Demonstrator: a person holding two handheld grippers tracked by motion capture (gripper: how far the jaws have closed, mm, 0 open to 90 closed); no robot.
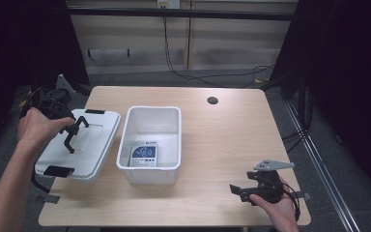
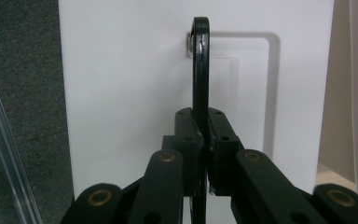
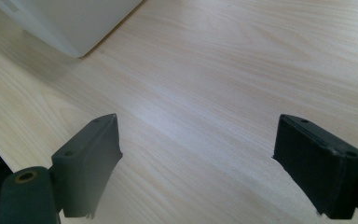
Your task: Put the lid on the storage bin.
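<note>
A white bin lid [image 1: 89, 150] with black clips hangs tilted over the table's left edge, just left of the open white bin [image 1: 148, 168]. My left gripper [image 1: 68, 129] is shut on the lid's thin black handle [image 1: 80, 123]. The left gripper view has the jaws [image 2: 204, 140] clamped on that handle [image 2: 200, 70], with the lid's white face [image 2: 121, 93] behind it. A blue and white printed card [image 1: 144, 155] lies flat inside the bin. My right gripper [image 1: 239, 189] rests low at the table's front right, open with nothing between its pads [image 3: 93, 158].
The wooden table [image 1: 232, 140] has a round cable hole [image 1: 212, 100] at the back right. A corner of the bin [image 3: 74, 23] sits ahead of the right gripper. Black cables [image 1: 174, 67] run down the wall and across the floor behind the table.
</note>
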